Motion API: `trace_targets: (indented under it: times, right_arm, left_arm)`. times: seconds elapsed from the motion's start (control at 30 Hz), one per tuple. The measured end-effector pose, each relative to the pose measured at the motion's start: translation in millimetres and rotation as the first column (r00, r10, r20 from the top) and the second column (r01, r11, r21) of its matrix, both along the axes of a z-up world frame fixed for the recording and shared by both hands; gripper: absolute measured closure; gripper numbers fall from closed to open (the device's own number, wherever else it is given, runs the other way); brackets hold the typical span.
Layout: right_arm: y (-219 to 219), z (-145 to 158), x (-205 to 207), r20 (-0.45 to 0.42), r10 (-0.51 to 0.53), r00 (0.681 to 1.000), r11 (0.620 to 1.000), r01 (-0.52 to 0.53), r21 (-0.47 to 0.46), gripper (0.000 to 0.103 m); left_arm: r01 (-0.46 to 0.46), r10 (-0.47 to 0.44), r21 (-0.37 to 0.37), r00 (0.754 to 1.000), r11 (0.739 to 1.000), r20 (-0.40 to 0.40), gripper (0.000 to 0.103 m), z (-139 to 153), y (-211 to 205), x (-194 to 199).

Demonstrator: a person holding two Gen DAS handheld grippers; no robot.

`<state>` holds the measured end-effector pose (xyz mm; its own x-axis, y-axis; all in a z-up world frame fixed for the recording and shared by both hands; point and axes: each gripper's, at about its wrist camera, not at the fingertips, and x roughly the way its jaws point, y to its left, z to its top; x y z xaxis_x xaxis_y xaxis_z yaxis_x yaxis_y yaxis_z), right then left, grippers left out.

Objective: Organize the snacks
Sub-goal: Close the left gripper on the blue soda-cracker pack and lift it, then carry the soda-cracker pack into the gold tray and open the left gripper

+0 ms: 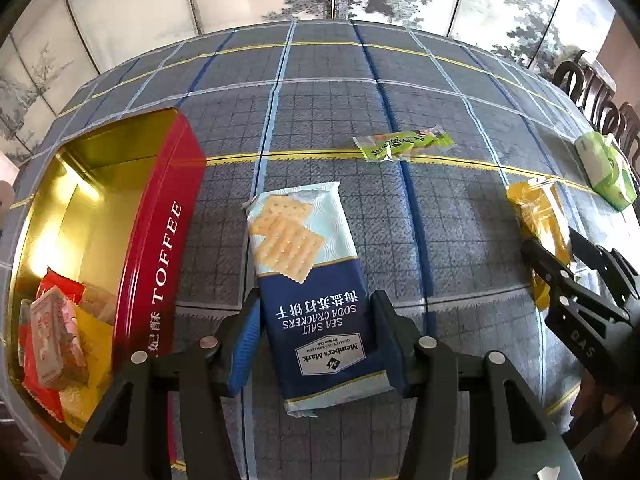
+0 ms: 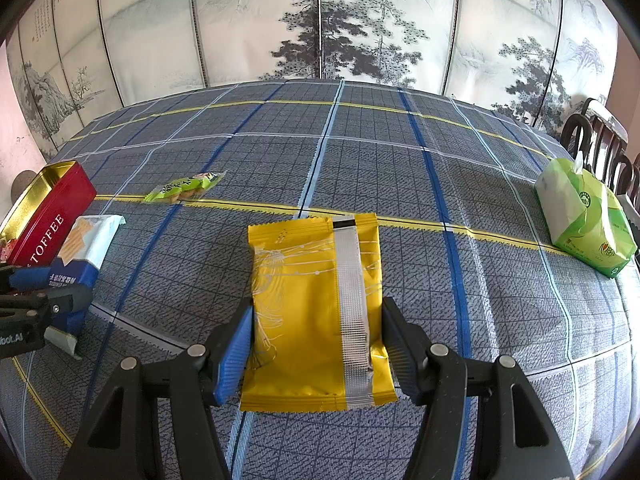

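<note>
Left claw [image 1: 316,344] clamped on cracker pack [image 1: 308,280], right claw [image 2: 318,344] on yellow packet [image 2: 304,304], both on counter [image 2: 400,168] beside toffee tin [image 1: 160,240].

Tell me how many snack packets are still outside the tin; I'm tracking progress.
3: cracker pack between the left gripper's fingers, yellow packet between the right's, green packet lying farther back.

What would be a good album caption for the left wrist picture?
Left tongs grip a cracker pack beside the open red toffee tin.
</note>
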<state>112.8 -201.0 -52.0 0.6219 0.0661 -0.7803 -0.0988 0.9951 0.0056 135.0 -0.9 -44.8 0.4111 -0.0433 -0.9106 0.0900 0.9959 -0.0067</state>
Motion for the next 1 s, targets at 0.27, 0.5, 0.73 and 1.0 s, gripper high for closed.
trace_targets:
  times: [0.27,0.5,0.73,1.0]
  right_arm:
    - [0,0,0,0.000,0.000,1.000,1.000,0.000,0.000,0.039]
    - [0,0,0,0.000,0.001,1.000,1.000,-0.001,0.000,0.040]
    - [0,0,0,0.000,0.001,1.000,1.000,-0.001,-0.001,0.040]
    - [0,0,0,0.000,0.001,1.000,1.000,-0.001,-0.001,0.040]
  left_arm:
    - [0.046,-0.046,-0.015,0.999,0.999,0.028,0.054,20,-4,-11]
    - [0.074,-0.073,-0.010,0.994,0.997,0.081,0.054,51,5,-23]
    - [0.041,-0.043,0.021,0.991,0.999,0.128,0.054,78,43,-35]
    - [-0.057,0.043,0.090,0.987,0.994,0.153,0.054,91,111,-49]
